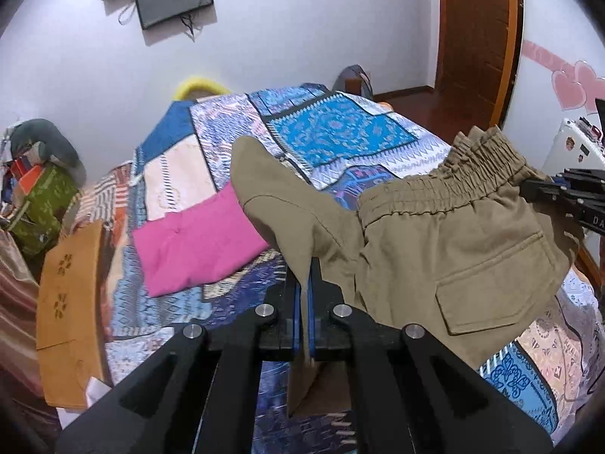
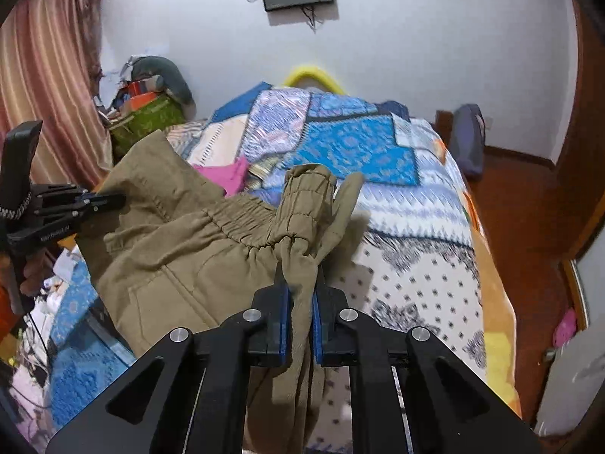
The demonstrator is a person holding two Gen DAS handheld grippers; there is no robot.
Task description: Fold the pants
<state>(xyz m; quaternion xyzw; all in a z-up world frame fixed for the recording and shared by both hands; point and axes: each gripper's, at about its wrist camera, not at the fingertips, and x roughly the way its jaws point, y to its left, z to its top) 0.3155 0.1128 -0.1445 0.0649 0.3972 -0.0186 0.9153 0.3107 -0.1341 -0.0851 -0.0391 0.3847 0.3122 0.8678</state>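
Observation:
Khaki pants [image 1: 446, 242] with an elastic waistband and a flap pocket hang in the air above the bed, stretched between both grippers. My left gripper [image 1: 306, 276] is shut on one edge of the pants, cloth pinched between its blue pads. My right gripper [image 2: 300, 280] is shut on the bunched waistband end of the pants [image 2: 181, 242]. The right gripper shows at the right edge of the left wrist view [image 1: 529, 189]. The left gripper shows at the left of the right wrist view [image 2: 113, 201].
A bed with a patchwork blue cover [image 1: 332, 128] lies below. A folded pink garment [image 1: 196, 242] and an orange garment [image 1: 72, 310] lie on it. Bags and clutter [image 2: 151, 113] stand by the curtain. Wooden floor [image 2: 518, 196] and a door are at right.

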